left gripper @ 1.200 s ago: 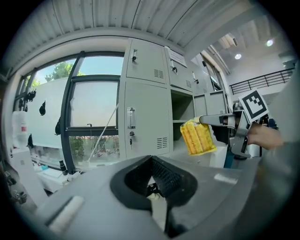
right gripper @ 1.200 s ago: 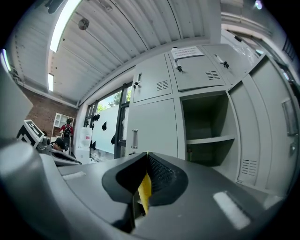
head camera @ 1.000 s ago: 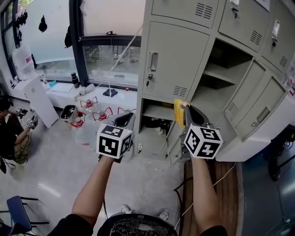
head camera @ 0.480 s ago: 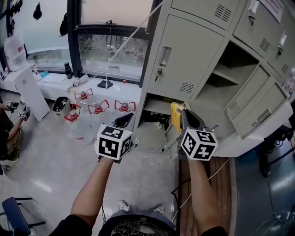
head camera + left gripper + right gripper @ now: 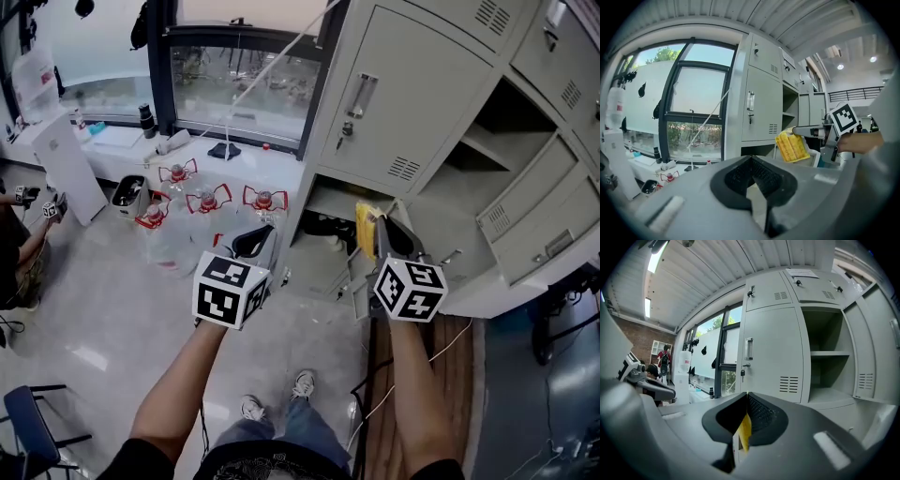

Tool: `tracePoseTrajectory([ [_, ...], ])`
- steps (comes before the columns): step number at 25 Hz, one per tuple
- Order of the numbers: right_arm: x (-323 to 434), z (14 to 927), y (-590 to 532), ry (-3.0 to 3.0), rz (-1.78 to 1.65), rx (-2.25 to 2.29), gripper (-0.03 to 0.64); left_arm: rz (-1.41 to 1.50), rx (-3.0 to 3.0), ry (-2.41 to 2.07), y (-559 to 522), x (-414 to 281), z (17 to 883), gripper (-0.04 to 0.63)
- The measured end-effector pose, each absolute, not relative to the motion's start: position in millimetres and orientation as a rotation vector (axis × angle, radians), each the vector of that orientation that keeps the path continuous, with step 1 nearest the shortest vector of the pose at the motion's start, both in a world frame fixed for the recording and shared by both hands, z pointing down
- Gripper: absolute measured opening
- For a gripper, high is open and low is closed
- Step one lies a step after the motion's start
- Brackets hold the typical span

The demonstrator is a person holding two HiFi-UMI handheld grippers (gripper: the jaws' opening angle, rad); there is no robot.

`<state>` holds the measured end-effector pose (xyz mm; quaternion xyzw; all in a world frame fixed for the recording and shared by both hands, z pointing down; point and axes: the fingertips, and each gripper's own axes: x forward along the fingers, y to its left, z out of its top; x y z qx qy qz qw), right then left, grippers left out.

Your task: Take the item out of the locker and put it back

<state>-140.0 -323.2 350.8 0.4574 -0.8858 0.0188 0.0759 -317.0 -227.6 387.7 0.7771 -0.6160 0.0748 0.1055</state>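
My right gripper (image 5: 378,223) is shut on a yellow ribbed cloth (image 5: 364,228) and holds it in the air in front of the grey lockers (image 5: 412,103). The cloth (image 5: 791,146) hangs from the jaw tips in the left gripper view, and a yellow strip (image 5: 744,431) shows between the jaws in the right gripper view. An open locker compartment (image 5: 828,365) with a shelf lies ahead to the right. My left gripper (image 5: 251,242) is shut and holds nothing, left of the cloth and apart from it.
The lowest locker (image 5: 323,230) stands open with dark items inside. Several water jugs with red handles (image 5: 208,204) sit on the floor by the window. A person (image 5: 21,246) crouches at far left. A blue chair (image 5: 26,417) stands lower left. A cable (image 5: 441,361) runs along the brown floor strip.
The head view has shifted, so the lockers and jugs sit lower and nearer in the frame. Both grippers keep their positions relative to each other, and the cloth stays clamped.
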Motion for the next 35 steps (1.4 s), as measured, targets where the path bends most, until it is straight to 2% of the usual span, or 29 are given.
tracePoseTrajectory([
  [15,-146,439,-425,-2.722,0.11,1.417,0.029,0.396,2.283,-1.847,-291,-294,434,0.002],
  [35,-157,513,-537,-2.778,-0.04,1.483,0.029,0.305,2.257,-1.826,-396,-280,532,0.002],
])
